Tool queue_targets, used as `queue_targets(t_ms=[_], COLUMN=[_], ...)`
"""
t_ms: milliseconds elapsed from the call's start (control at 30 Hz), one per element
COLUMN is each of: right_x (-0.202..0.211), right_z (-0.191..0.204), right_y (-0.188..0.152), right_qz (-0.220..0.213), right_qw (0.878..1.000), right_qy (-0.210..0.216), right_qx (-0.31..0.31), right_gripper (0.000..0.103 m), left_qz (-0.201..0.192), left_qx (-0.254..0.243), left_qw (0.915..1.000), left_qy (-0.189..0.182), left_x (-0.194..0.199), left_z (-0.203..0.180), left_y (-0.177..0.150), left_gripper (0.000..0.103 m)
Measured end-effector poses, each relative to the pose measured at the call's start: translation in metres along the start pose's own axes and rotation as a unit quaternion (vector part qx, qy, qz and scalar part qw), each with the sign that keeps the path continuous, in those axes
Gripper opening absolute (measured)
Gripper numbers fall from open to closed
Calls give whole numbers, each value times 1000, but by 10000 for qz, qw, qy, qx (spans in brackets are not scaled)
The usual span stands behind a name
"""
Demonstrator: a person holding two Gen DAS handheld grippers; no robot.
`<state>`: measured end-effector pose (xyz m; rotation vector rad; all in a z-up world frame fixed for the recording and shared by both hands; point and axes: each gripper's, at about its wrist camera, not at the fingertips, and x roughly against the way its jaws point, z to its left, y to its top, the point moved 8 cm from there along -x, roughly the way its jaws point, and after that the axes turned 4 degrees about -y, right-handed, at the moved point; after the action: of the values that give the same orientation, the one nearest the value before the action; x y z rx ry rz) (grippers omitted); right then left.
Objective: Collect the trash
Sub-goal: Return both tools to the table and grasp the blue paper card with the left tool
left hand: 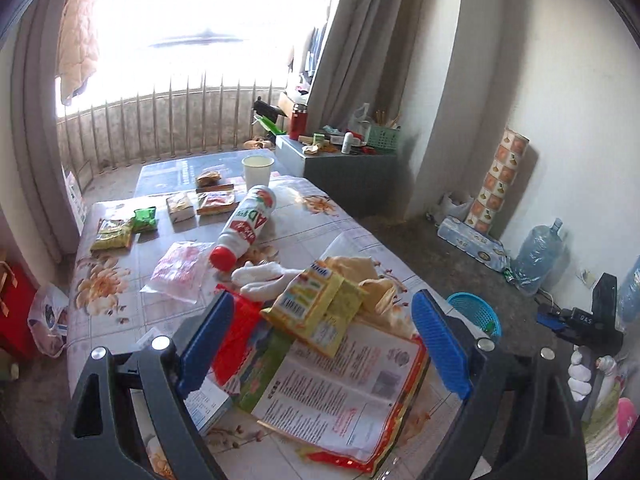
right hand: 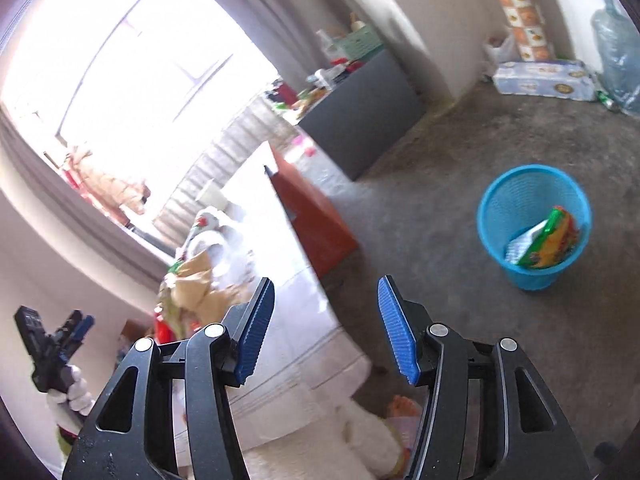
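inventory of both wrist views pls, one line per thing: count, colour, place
table: 1, floral cloth, centre
bottle: 1, white with red cap, lying mid-table
cup: 1, white, far end of table
yellow wrapper: 1, near edge, on a printed leaflet
small packets: several, yellow, green and orange, far half of table
clear bag: 1, pinkish, left of the bottle
bin: 1, blue, on floor, holds one wrapper
water jug: 1, clear blue, by wall
left claw: open, empty
right claw: open, empty
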<state>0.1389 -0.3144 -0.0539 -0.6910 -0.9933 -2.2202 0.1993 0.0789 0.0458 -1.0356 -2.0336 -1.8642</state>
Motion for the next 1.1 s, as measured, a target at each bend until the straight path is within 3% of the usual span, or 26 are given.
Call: queue_targets(t_ms=[100,300,500,633,733,867,1100], right_x=[-16,-54,-71,-71,-72,-81,-106], right_z=[38,100,145,168,189,220,257], right_y=[-13,-25,-40,-54,-65,-73,-74], right_qz=[311,723,909,947,881,744,1105], right_qw=[9981,9904,9837,9784,9710,9547,9522], right_qy=[493,552,719,561,389,300,806], right_qx=[177,1039,1378,1753,2187,2865,2731], right_gripper=[53,53,53,54,62,70,70], left_qz=[50,473,885,994,1033,1190,1223], left_qx=[261,981,1887,2283,2411,2371,2262], left_qw=[9994,9913,9666,9487,9386,9356,9411], left_qy=[232,737,1492,1948,2241,2329,2195], left_x=[11,5,-36,-63,-77,-91,-93], left_z=[20,76,135,162,173,177,181], left_y=[-34,-73,-84,-90,-94,-102,-112], left_gripper=[88,88,88,88,88,88,88])
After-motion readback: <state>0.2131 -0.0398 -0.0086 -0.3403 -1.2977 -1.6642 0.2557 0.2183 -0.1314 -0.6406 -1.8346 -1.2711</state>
